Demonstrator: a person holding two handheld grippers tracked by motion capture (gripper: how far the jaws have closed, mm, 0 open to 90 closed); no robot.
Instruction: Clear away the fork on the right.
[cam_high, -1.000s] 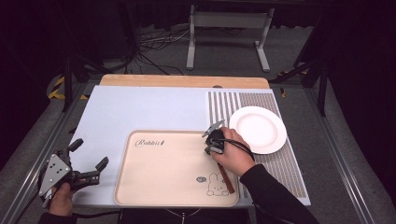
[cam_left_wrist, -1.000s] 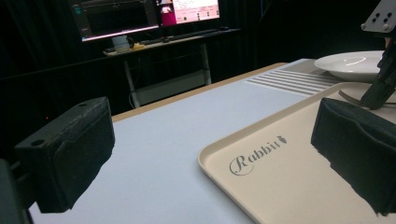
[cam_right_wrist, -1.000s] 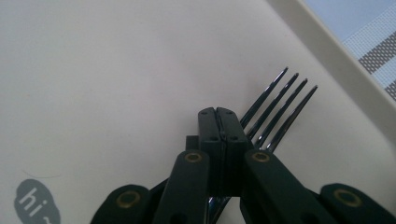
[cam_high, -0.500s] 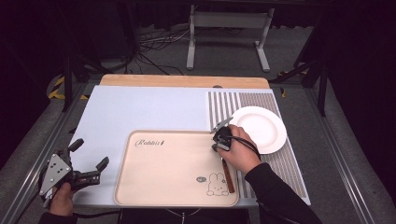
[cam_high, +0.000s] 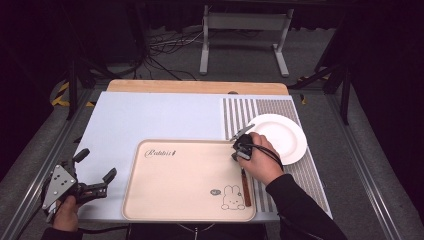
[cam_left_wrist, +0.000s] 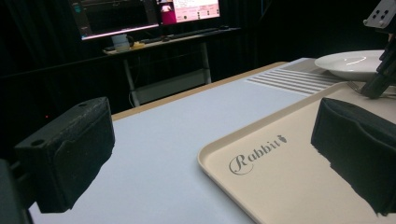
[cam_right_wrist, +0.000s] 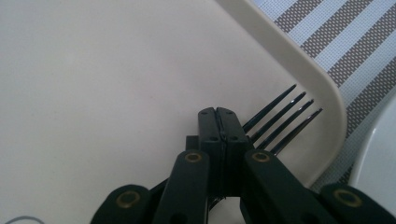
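Note:
A fork with a brown wooden handle (cam_high: 245, 187) lies along the right edge of the beige "Rabbit" tray (cam_high: 175, 175). Its dark tines (cam_right_wrist: 280, 119) point toward the tray's far right corner. My right gripper (cam_high: 239, 150) is down on the fork's neck, and in the right gripper view it (cam_right_wrist: 217, 114) has its jaws pressed together, shut on the fork. My left gripper (cam_high: 96, 164) is held off the tray's near left corner, low over the table edge. Its black pads (cam_left_wrist: 65, 154) stand wide apart and open, with nothing between them.
A white plate (cam_high: 280, 135) sits on the grey striped mat (cam_high: 260, 110), just right of the tray and close to my right gripper. A pale blue mat (cam_high: 150, 115) covers the left and far part of the table. A metal stand (cam_high: 245, 30) is on the floor beyond.
My right gripper has shifted a little to the right along the tray's right side, toward the plate. The left gripper has stayed put.

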